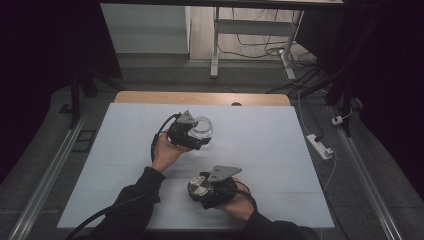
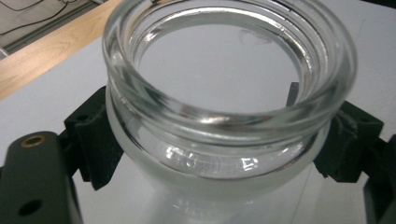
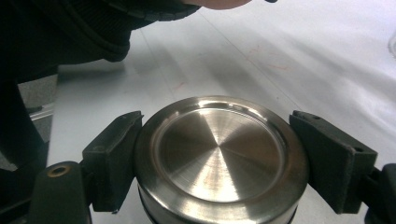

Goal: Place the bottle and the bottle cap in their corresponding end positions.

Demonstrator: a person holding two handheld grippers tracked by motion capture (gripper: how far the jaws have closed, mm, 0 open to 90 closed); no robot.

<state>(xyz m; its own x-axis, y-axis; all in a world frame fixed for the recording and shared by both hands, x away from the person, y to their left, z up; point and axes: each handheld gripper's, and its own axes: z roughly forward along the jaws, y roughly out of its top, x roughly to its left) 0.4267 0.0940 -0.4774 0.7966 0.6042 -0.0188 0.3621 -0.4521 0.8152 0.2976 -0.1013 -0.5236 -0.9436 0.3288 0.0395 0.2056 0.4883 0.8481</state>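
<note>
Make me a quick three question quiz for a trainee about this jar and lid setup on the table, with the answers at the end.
1. True or false: the metal lid is already on the glass jar.
2. Which gripper holds the jar? A) the left gripper B) the right gripper C) neither
3. Fill in the missing word: the jar's mouth is ____, with no cover on it.

Key:
1. False. The jar and the lid are apart, each between a different gripper's jaws above the white table.
2. A. The left gripper's jaws press the jar's sides below its rim.
3. Open.
</note>
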